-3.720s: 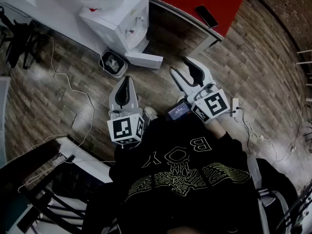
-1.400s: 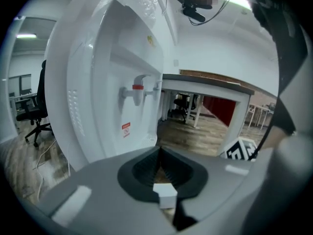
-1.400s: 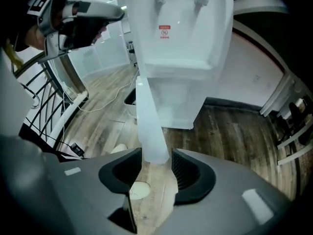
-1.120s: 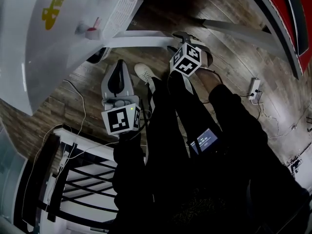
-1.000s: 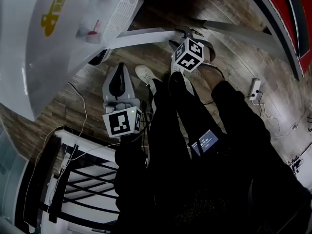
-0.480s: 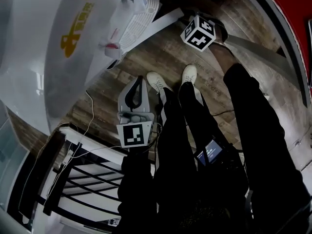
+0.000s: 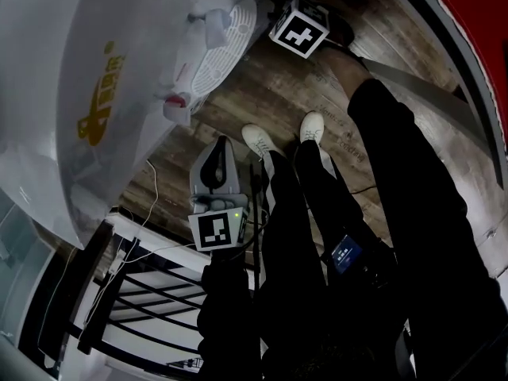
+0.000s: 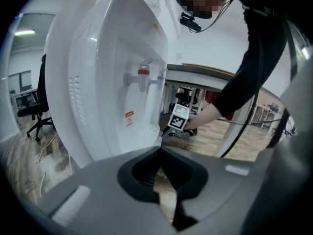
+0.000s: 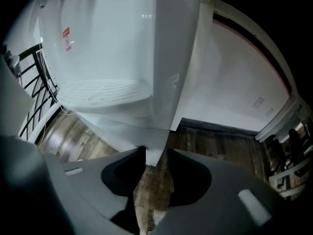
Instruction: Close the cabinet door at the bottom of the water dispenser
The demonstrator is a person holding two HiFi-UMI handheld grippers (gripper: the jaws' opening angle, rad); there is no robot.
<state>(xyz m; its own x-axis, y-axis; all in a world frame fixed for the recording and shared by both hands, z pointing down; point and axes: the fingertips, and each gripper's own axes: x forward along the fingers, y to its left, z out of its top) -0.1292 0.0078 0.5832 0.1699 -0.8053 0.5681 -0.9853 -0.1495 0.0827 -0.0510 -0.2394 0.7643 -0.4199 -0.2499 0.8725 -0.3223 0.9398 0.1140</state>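
The white water dispenser [image 7: 119, 94] fills the head view's upper left, its drip tray [image 7: 226, 42] and red tap [image 7: 176, 101] facing me. Of my right gripper only the marker cube [image 7: 299, 27] shows there, close beside the tray. In the right gripper view, the right gripper [image 9: 154, 155] has the lower edge of the white cabinet door [image 9: 168, 97] between its closing jaws, filling the gap at the tips. My left gripper [image 7: 221, 141] hangs low over the floor, shut and empty, facing the dispenser [image 8: 107, 92]. The door itself is hidden in the head view.
A black metal rack [image 7: 119, 292] stands at the lower left, with a cable [image 7: 151, 189] trailing on the wood floor. A person's white shoes [image 7: 258, 140] stand in the middle. A white table leg [image 7: 421, 86] slants at right. An office chair [image 8: 39, 111] sits beyond the dispenser.
My right gripper has swept up and left toward the dispenser, and the door has swung in with it out of the head view. The left gripper has barely moved.
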